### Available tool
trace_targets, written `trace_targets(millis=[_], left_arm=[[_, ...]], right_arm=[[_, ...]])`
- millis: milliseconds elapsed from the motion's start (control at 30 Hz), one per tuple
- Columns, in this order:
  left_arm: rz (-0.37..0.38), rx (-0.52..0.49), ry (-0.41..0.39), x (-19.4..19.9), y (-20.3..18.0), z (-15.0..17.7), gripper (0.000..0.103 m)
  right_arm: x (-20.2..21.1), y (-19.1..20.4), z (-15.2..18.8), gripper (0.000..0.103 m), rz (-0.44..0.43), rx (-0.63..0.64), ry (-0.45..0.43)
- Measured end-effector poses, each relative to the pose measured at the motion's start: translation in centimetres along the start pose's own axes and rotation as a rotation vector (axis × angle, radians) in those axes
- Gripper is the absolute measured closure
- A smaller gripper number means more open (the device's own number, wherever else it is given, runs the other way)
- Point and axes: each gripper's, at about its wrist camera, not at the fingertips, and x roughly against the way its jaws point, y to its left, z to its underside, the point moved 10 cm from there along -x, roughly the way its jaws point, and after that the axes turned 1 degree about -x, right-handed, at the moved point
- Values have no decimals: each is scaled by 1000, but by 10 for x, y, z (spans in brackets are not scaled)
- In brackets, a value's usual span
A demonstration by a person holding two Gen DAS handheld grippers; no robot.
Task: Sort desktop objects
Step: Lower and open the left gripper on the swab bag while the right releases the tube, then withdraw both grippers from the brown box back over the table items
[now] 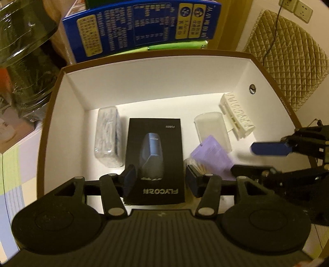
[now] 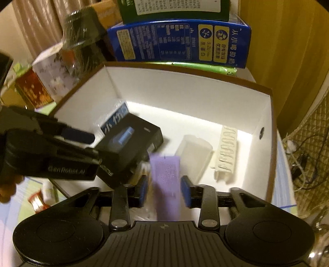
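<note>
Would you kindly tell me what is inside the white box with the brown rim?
The white box holds a wrapped tissue pack, black shaver box, purple case, clear cup and white rack. Whatever lies beneath them is hidden.

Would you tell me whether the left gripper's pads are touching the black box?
Apart. The left wrist view shows white floor between both pads and the black box.

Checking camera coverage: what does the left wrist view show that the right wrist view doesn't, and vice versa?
Left wrist only: wall sockets, and the black box's full face with its brand lettering.
Right wrist only: a red tin and a white patterned carton outside the tray.
Both: white tray, purple case, clear container, white rack, blue carton, wrapped pack.
</note>
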Motion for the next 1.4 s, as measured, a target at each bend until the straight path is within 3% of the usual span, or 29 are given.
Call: trace_targets(millis=[33, 167, 333, 500, 700, 1400], left_arm=[[-2, 2, 0, 1, 1, 1, 53], [-18, 8, 1, 4, 8, 5, 46], [-31, 7, -11, 9, 11, 4, 38], [-44, 4, -28, 18, 12, 5, 26], [-77, 10, -45, 30, 12, 7, 16], [-72, 28, -135, 90, -2, 20, 15]], right_arm=[[1, 0, 0, 40, 4, 4, -4], [4, -1, 3, 35, 8, 16, 11], [11, -4, 5, 15, 17, 6, -4], [20, -4, 5, 5, 22, -12, -23], [32, -5, 7, 2, 54, -40, -36], [89, 0, 20, 2, 85, -104, -110]])
